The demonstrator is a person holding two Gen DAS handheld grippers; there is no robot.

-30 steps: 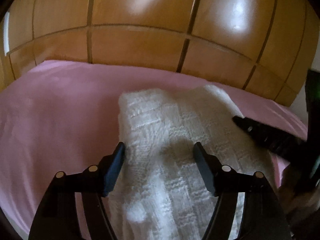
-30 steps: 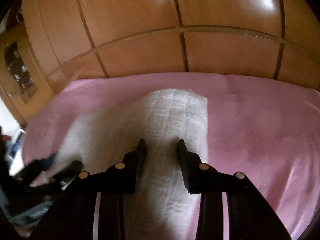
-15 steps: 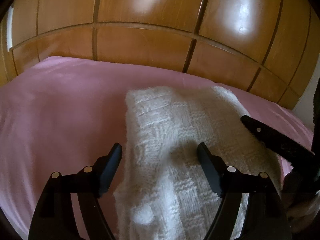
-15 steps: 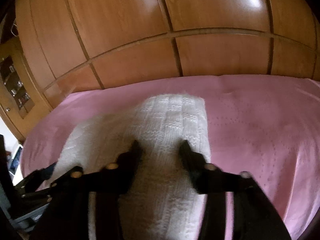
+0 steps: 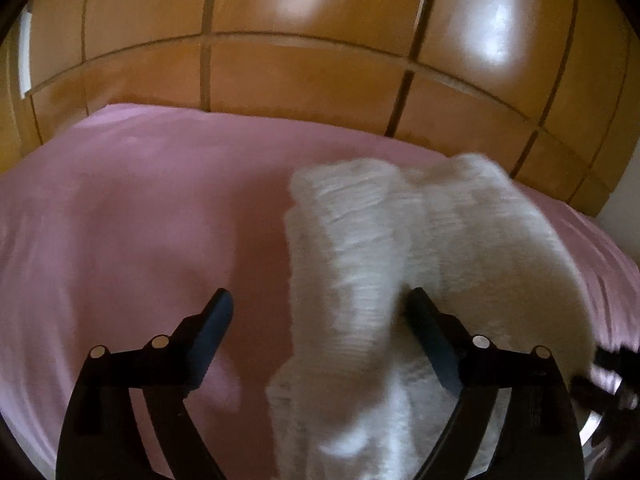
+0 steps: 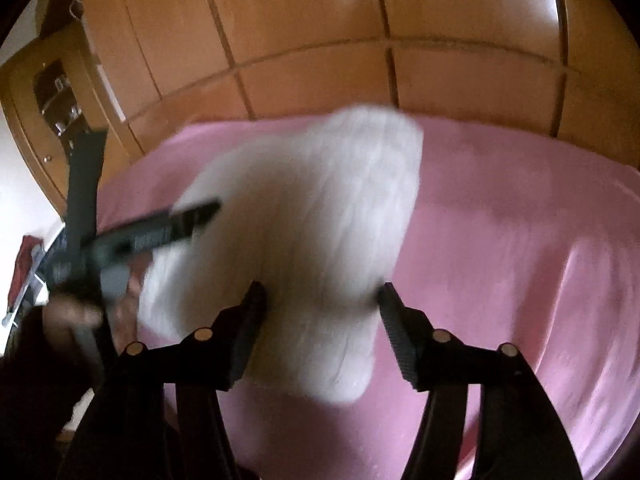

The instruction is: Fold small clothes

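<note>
**Two open tools over a white knit on a pink bed**

Item 1. Left tool (image 5: 318,312): we record its jaws spread wide and gripping nothing. The left finger sits over bare sheet; the right finger lies against the knit, whose near fold rises between the two fingers. In the right wrist view the same tool (image 6: 200,216) appears as a blurred dark bar reaching in from the left, its tip over the left part of the knit.

Item 2. Right tool (image 6: 320,304): we record its jaws apart, one on each side of the near end of the knit, with the fabric between them. We cannot tell whether either finger touches the cloth. In the left wrist view only a blurred dark fragment of this tool (image 5: 608,364) shows at the right edge.

Item 3. White knit garment (image 5: 400,248): fluffy, ribbed, folded lengthwise into a thick band. It lies on the bed, running away from both cameras, and is blurred in both views (image 6: 320,208).

Item 4. Bed (image 5: 120,220): covered in a pink sheet, lightly creased, carrying the knit.

Item 5. Wooden wardrobe (image 5: 300,60): glossy panelled doors standing behind the bed, with light reflections on the upper panels.
</note>
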